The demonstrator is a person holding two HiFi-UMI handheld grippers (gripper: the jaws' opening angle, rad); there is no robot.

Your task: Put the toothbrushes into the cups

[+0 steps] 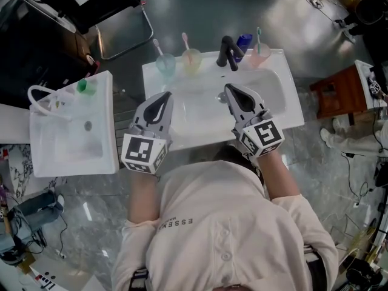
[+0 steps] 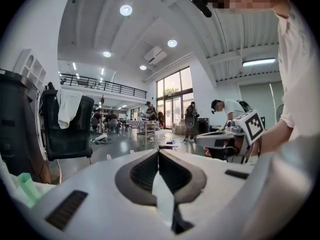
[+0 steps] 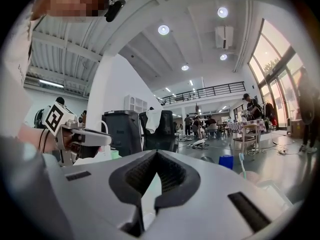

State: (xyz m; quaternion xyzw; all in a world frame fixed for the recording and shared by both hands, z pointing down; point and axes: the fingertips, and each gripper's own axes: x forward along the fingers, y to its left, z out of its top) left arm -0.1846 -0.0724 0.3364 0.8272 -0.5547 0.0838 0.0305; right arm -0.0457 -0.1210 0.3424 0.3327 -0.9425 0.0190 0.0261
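A person stands at a white sink point(image 1: 285, 111) with a claw in each hand. The left claw point(image 1: 162, 102) is squeezed tight with nothing in it, and its two dark pads meet at the tip. The right claw point(image 1: 235, 94) is squeezed tight and empty too. Both hang over the bowl of the sink, side by side, pointing at the back edge.

The toothbrushes are not in the claws. They stand in the cups, out past the claw tips along the back edge. Just ahead of the left claw is a blue-green cup point(image 1: 165, 63) with a pink toothbrush point(image 1: 157, 46) sticking up. Farther out, between the two claws, is a yellow cup point(image 1: 191, 59) with another pink toothbrush point(image 1: 185, 41). Ahead of the right claw and a bit to its right is a pink cup point(image 1: 259, 54) with a blue-green toothbrush point(image 1: 258, 38). A black tap point(image 1: 228, 52) stands right in front of the right claw.

I think the claws are empty because every brush has a cup already, so the job looks done. Each brush leans on its cup's rim, and that holds it up.

Far to the left of the left claw is a second sink point(image 1: 42, 144) with a green cup point(image 1: 86, 87). I see no brush in that one.
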